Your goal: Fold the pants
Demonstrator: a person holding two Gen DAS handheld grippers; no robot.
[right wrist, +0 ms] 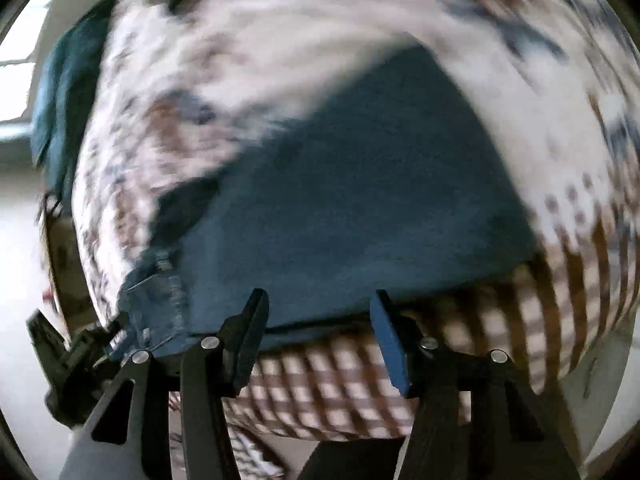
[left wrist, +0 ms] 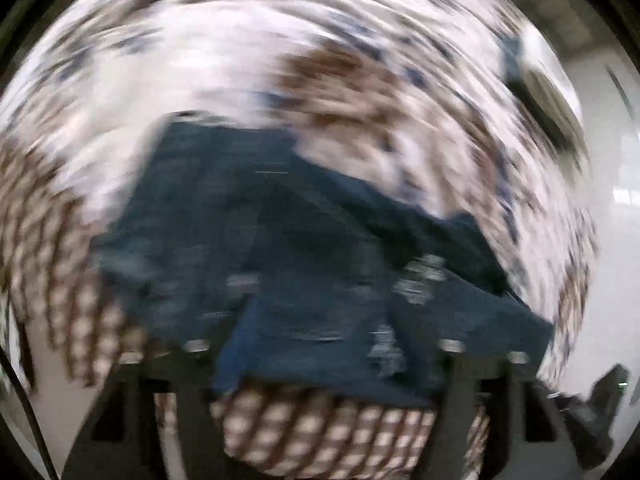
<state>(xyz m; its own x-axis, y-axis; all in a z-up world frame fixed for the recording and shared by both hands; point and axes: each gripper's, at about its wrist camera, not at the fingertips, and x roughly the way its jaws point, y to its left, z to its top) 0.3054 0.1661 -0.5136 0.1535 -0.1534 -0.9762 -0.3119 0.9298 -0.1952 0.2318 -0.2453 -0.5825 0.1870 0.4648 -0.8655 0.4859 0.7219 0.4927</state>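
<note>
Pants [left wrist: 304, 248], dark blue denim with frayed patches, lie on a bed [left wrist: 200, 60] under a white spread with brown and blue print, checked brown and white along its near edge. We see them reach that near edge in both views. Our right gripper [right wrist: 320, 332] stands wide open at the pants' [right wrist: 352, 200] near hem, its fingers [right wrist: 388, 344] apart and holding nothing. Our left gripper [left wrist: 324, 360] sits behind the cloth; its view is badly blurred, and we cannot tell its state.
</note>
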